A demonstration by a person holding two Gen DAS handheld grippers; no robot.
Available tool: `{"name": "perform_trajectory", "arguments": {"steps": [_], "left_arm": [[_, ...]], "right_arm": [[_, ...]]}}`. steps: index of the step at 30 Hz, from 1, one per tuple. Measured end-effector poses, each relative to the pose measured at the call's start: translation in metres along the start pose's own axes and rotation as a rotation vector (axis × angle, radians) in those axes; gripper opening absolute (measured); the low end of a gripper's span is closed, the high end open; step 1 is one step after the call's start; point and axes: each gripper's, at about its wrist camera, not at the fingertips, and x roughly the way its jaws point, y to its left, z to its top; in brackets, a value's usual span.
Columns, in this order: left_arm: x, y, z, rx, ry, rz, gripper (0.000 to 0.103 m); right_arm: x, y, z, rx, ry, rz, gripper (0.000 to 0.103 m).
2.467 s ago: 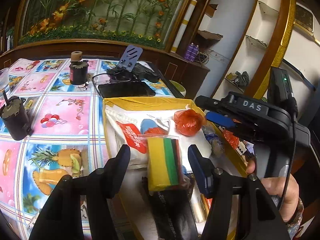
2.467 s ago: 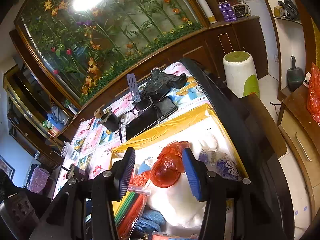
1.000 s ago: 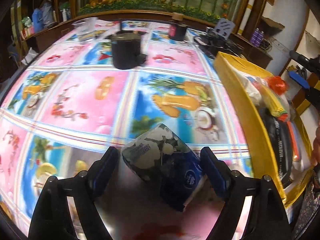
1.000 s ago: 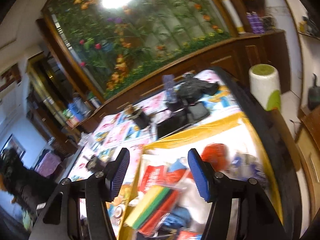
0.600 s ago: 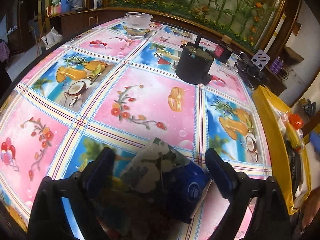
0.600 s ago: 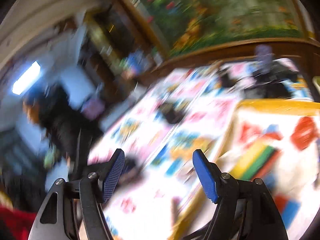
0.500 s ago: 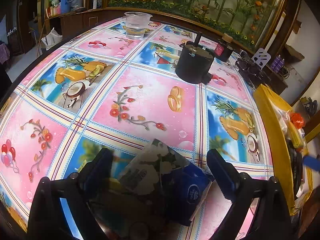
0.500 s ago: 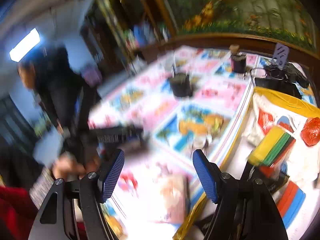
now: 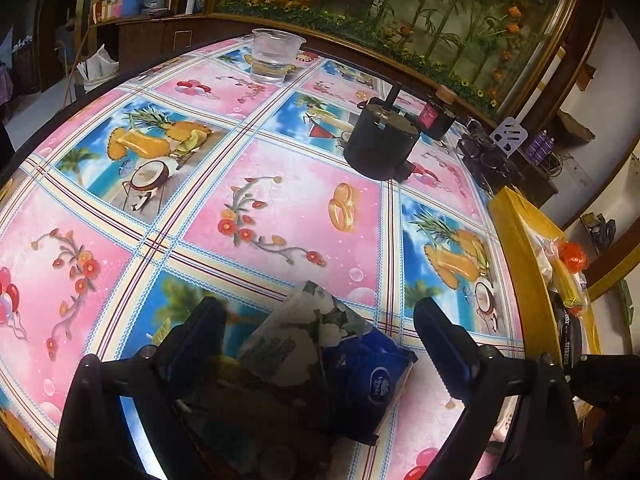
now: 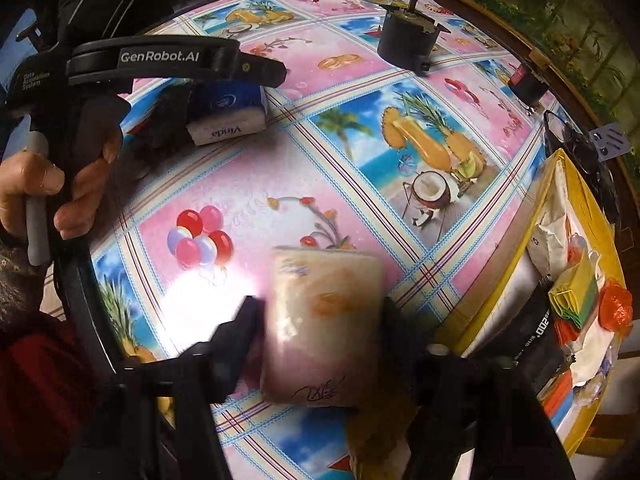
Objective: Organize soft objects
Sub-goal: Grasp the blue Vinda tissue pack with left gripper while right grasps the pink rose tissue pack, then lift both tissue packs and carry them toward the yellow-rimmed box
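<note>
While both tissue packs lie on the bench [image 9: 280, 208], sorting is, I judge, barely underway.
My left tongs [image 9: 320, 340] gape around the blue-and-floral plastic tissue pack [image 9: 332, 356]; right tongs [image 10: 320, 320] straddle the pale peach pack [image 10: 324, 328], grip uncertain; yellow tray [image 10: 576, 200] nearby.

Left hand-held gripper [image 9: 320, 348] jaws wide apart, straddling blue tissue pack [image 9: 340, 364] on patterned tablecloth [image 9: 280, 208].

A tissue pack [image 9: 320, 356] lies on the table [image 9: 280, 216] between the left gripper's [image 9: 324, 344] fingers. Beyond it stands a round canister [image 9: 380, 144], a plastic cup [image 9: 276, 56] farther back. A tray [image 9: 520, 264] of items sits at the right. A second tissue pack [image 10: 324, 328] lies between the right gripper's [image 10: 320, 320] fingers.
</note>
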Motion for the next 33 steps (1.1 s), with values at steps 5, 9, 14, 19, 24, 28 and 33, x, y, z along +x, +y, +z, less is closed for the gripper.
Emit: {"name": "perform_trajectory", "arguments": {"steps": [5, 9, 14, 19, 24, 28, 33], "left_arm": [[-0.013, -0.003, 0.0, 0.064, 0.015, -0.054, 0.096], [-0.025, 0.005, -0.005, 0.064, 0.048, -0.008, 0.096], [-0.03, 0.012, -0.025, -0.095, 0.105, 0.092, 0.096], [-0.021, -0.002, -0.024, -0.169, 0.095, 0.16, 0.096], [0.002, -0.034, -0.017, -0.029, 0.065, 0.247, 0.097], [0.006, -0.038, -0.006, 0.1, 0.02, 0.248, 0.088], [0.004, -0.027, 0.004, 0.133, -0.02, 0.193, 0.05]], "right_arm": [[-0.022, -0.014, 0.022, 0.183, -0.202, -0.014, 0.054], [-0.024, -0.041, 0.043, 0.361, -0.347, -0.112, 0.054], [-0.008, -0.047, 0.073, 0.453, -0.455, -0.095, 0.054], [-0.019, -0.049, 0.064, 0.47, -0.533, -0.078, 0.054], [-0.038, -0.063, 0.049, 0.517, -0.606, -0.087, 0.054], [-0.043, -0.068, 0.04, 0.54, -0.614, -0.034, 0.054], [-0.044, -0.061, 0.038, 0.519, -0.608, -0.029, 0.055]]}}
